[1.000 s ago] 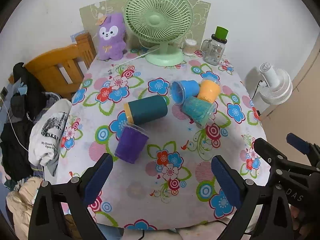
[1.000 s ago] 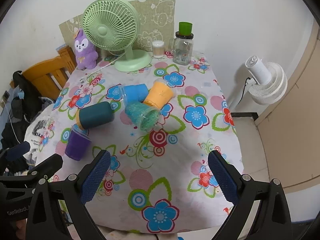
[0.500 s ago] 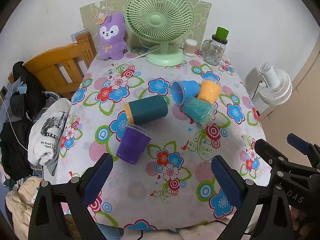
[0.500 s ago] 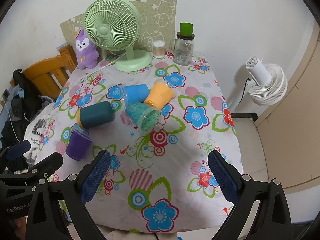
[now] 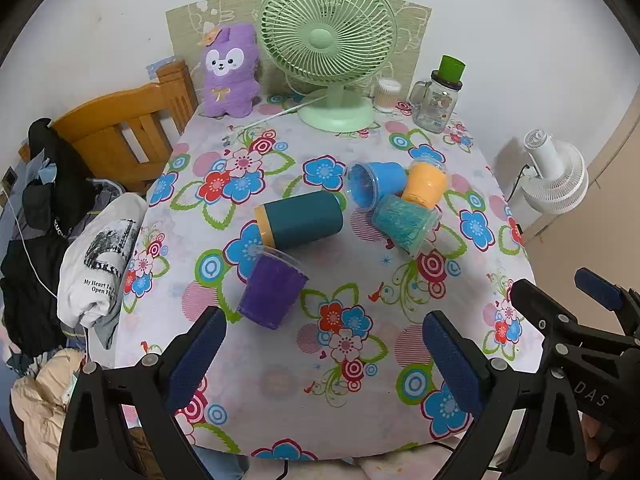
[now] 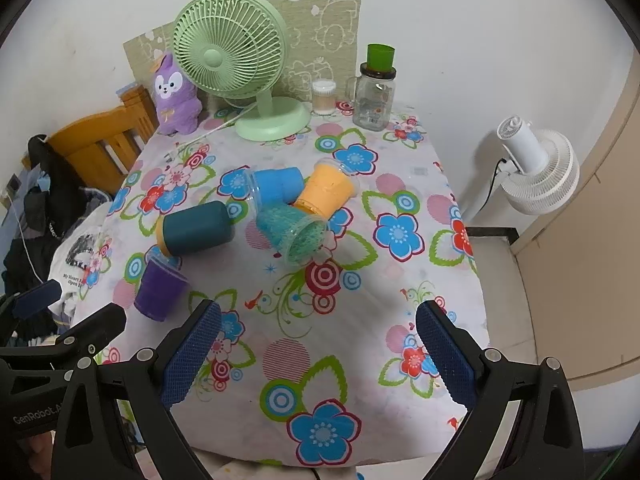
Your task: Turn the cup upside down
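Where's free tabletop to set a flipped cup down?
Free: near tablecloth strip in front of the purple cup and teal glitter cup; also right edge. Crowded: centre cup cluster, back row by the green fan.

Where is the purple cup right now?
The purple cup lies tipped over at the near left of the table, just in front of the dark teal cup; in the left wrist view it sits just beyond the left gripper.

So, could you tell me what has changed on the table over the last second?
Almost nothing: both views creep very slightly closer to the cups. The left gripper and right gripper stay open, holding nothing. The purple cup, dark teal cup, blue cup, orange cup and turquoise cup lie unmoved.
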The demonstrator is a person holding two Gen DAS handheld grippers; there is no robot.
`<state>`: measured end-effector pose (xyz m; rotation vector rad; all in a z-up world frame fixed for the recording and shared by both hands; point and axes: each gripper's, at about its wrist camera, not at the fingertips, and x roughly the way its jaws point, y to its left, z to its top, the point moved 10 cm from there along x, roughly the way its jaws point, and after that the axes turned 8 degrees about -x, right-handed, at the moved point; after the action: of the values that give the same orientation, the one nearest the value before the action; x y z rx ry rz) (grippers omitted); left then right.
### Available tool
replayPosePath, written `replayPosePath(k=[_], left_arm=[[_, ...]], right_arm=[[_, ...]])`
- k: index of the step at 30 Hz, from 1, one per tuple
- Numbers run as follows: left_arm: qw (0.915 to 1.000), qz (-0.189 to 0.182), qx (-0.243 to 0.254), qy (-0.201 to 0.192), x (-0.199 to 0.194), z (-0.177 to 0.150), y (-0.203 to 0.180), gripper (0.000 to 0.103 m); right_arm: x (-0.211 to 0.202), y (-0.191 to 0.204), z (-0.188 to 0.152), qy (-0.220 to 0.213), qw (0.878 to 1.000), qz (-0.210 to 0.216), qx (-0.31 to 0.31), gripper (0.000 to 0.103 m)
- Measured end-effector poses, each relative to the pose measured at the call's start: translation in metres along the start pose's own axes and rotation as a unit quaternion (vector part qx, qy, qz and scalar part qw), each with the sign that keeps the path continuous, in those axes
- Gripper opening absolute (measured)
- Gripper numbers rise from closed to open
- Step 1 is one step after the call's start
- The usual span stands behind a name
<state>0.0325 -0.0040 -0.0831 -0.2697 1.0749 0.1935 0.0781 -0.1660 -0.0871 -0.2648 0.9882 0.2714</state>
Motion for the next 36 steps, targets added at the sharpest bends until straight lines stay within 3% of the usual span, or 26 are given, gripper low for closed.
replayPosePath(k=[23,36], left_arm=[[0.9999,0.013,0.004,-0.004,0.004,0.013,0.005,0.1],[0.9994,0.017,0.005,0.03,0.039,0.036,-0.02,0.1]], right_arm=[[0.013,-0.005,0.009,0.005,1.0,0.006,-0.006,0.099],[0.042,-0.036,0.029,0.029,1.0,0.004,-0.003,0.099]])
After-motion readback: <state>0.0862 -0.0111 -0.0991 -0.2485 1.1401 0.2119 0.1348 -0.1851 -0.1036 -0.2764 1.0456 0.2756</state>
